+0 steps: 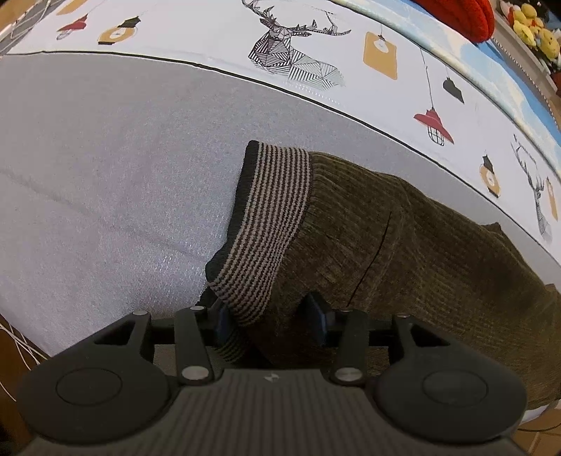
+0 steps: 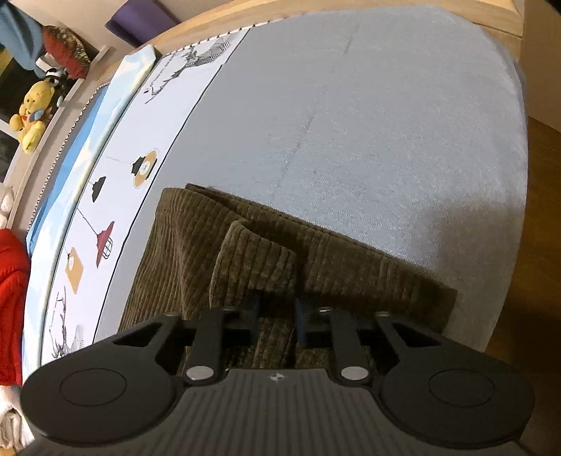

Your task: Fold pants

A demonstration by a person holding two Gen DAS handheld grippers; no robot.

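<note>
Olive corduroy pants (image 1: 403, 245) lie on a grey bed cover (image 1: 105, 175), with their black-and-tan striped waistband (image 1: 270, 217) at the left end. My left gripper (image 1: 268, 315) points steeply down at the near corner of that waistband. Its jaws stand partly apart, with the band and bunched olive cloth filling the gap and pressed by both pads. In the right wrist view the pants (image 2: 196, 252) run across the cover (image 2: 350, 122). A raised fold of the leg (image 2: 252, 256) is pinched between the narrow jaws of my right gripper (image 2: 277, 315).
Beyond the pants a white sheet printed with deer and lamps (image 1: 298, 52) borders the grey cover. A red garment (image 1: 455, 14) and yellow plush toys (image 1: 533, 31) lie past it. In the right wrist view a yellow plush bear (image 2: 33, 112) sits at the far left and wooden floor (image 2: 543, 210) lies off the bed's right edge.
</note>
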